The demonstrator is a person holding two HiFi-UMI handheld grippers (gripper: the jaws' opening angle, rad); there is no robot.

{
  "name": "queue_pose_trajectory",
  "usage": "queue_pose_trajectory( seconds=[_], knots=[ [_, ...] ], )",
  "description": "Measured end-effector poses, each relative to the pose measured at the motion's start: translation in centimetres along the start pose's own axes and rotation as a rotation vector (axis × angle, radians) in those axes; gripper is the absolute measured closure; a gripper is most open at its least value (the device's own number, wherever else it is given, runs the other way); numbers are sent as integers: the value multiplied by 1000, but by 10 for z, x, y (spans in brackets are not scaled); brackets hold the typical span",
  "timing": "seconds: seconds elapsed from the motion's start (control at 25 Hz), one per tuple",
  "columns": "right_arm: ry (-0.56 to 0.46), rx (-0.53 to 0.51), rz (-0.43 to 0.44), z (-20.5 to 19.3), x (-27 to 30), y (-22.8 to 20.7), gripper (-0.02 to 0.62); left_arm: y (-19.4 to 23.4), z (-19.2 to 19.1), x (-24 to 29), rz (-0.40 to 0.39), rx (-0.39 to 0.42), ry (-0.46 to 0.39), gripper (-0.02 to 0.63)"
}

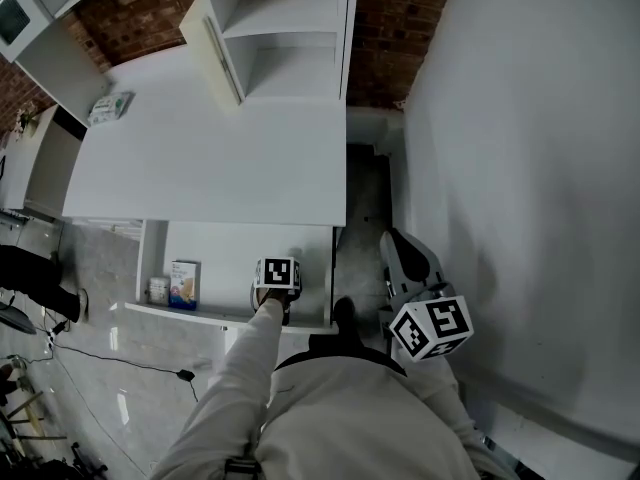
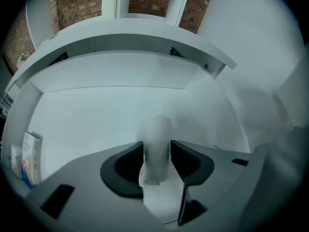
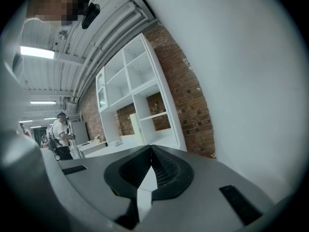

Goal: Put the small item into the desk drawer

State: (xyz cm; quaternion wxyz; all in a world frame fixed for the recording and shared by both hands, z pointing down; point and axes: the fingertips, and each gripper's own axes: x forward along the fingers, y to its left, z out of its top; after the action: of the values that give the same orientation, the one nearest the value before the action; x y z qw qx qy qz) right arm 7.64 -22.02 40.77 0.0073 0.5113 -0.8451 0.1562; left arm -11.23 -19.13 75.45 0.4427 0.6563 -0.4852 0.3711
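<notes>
White small item (image 2: 155,144) sits blurred between the parted jaws of the left tool (image 2: 157,153), low in the open drawer (image 1: 230,243); if loose, it may bounce out or cling on withdrawal. Right tool (image 3: 147,178) is closed and empty.

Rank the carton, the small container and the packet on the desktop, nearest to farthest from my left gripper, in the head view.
1. The carton, left end of the drawer.
2. The small container, just left of the carton.
3. The packet, far left corner of the desktop.
</notes>
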Motion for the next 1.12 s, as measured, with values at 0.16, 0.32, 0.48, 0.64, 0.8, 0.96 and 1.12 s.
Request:
queue_pose_trajectory(
  seconds=[0.16,0.32,0.48,0.64,0.8,0.96,1.12],
  knots=[
    [-4,9,-1,2,-2,1,568,-3,13,-26,-2,-68,-51,406],
    [-11,14,2,2,-3,1,568,-5,35,-44,-16,-86,-171,394],
    [-19,20,-2,3,-5,1,568,-9,54,-69,-20,-54,-266,400],
    [-25,22,-4,4,-8,3,568,-11,69,-101,9,17,-355,428],
    [-28,21,-6,3,-12,3,568,-24,85,-128,-7,86,-464,459],
    [-31,15,-1,4,-13,7,568,-33,100,-161,-2,116,-558,468],
    [-30,11,3,2,-15,11,568,-43,115,-198,-1,163,-660,500]
  ],
)
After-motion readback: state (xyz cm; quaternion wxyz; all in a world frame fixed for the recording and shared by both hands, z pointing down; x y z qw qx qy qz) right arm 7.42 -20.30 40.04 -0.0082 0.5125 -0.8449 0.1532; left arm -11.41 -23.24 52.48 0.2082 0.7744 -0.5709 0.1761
